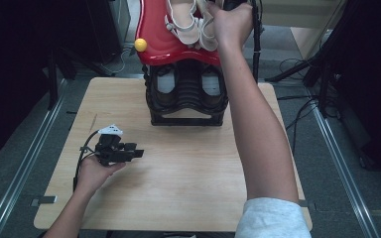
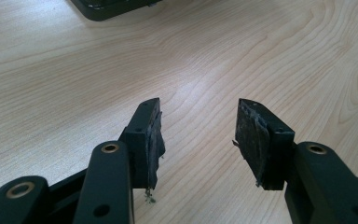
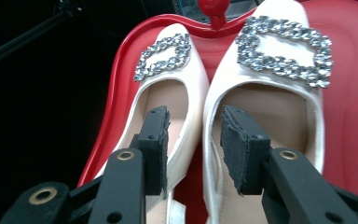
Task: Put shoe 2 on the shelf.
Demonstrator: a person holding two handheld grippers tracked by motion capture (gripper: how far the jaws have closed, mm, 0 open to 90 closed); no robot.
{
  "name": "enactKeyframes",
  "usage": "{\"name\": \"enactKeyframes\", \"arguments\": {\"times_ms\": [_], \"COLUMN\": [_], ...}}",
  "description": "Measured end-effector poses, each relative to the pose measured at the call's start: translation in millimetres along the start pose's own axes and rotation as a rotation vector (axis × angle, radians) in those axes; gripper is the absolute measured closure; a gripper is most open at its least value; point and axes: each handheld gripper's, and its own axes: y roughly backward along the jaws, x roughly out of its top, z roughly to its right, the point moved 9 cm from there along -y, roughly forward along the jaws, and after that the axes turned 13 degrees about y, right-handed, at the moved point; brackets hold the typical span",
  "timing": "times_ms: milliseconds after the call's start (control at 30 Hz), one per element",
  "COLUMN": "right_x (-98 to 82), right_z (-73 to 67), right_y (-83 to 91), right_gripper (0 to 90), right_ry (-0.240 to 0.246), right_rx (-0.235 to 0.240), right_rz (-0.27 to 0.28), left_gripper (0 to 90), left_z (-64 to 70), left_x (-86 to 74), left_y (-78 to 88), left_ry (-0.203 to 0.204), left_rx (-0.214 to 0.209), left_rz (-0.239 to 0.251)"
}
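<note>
Item 1, left gripper (image 1: 138, 152): we found it low over the bare counter (image 1: 178, 168), near its left edge, fingers (image 2: 145, 140) released and well apart with nothing between them. The pads were black, frayed at their edges. The counter was pale wood-grain laminate, smooth and flat.

Item 2, rack (image 1: 187, 99): a black ribbed plastic stand at the counter's far edge, dark shoes stowed in its lower tier, a glossy red moulded shelf (image 1: 154, 47) on top with a yellow knob (image 1: 140, 44) at its left corner.

Item 3, shoes (image 1: 191, 25): a pair of cream flats lying side by side, touching, on the red shelf. Each bore a rectangular rhinestone buckle (image 3: 164, 56) on the toe; the uppers looked like smooth satin or soft leather, the insoles tan.

Item 4, right gripper (image 3: 193, 140): we saw it reaching up to the shelf, one finger inside each shoe, straddling the two adjoining inner walls. The fingers stood released, not pressing on either wall.

Handling, as we judged it: the shoes were light, the uppers pliant and somewhat slick, the buckles fragile and liable to shed stones. We reckoned the best hold was on the two inner walls pinched together near mid-length, clear of the buckles.
</note>
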Motion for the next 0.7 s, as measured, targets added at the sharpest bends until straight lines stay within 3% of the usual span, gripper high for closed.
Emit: {"name": "enactKeyframes", "arguments": {"times_ms": [467,700], "right_x": [-2.6,-5.6], "right_z": [9.1,23.8], "right_y": [15.5,26.6], "right_gripper": [59.4,53.8], "right_ry": [0.044,0.008], "right_rx": [0.034,0.043], "right_rz": [-0.004,0.031], "left_gripper": [51.1,51.1], "left_z": [0.4,1.6], "left_x": [0.1,1.0], "left_y": [-0.9,-3.2], "left_ry": [-0.002,-0.004], "left_rx": [0.001,-0.003], "left_rz": [-0.006,-0.007]}}
